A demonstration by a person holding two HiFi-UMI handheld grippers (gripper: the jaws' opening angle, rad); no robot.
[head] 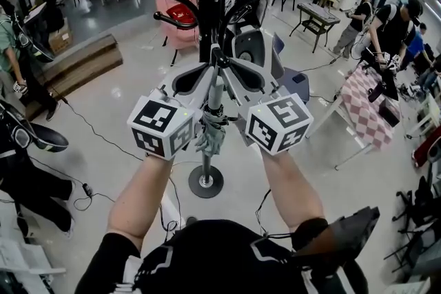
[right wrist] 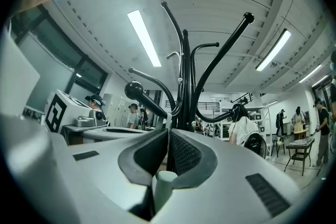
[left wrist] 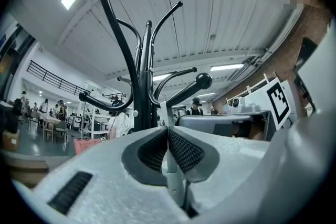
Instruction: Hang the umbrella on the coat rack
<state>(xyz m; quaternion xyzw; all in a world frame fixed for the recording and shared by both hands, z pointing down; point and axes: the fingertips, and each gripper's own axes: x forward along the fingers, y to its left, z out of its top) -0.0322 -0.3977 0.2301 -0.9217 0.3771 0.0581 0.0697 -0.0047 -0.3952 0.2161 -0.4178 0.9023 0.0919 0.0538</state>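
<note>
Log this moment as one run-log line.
phase: pre-hang | left claw: shut on umbrella | right claw: shut on umbrella | coat rack: ahead, umbrella not hung

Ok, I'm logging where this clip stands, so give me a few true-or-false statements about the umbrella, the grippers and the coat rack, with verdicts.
1. The left gripper and the right gripper are both shut on the umbrella. True.
2. The umbrella is opened out. False: it is folded, with its fabric bundled.
3. The umbrella hangs from a hook on its own. False: both grippers hold it, close in front of the coat rack.
4. The coat rack has black curved arms that end in knobs. True.
5. The coat rack lies tipped over on the floor. False: it stands upright on its round base.
</note>
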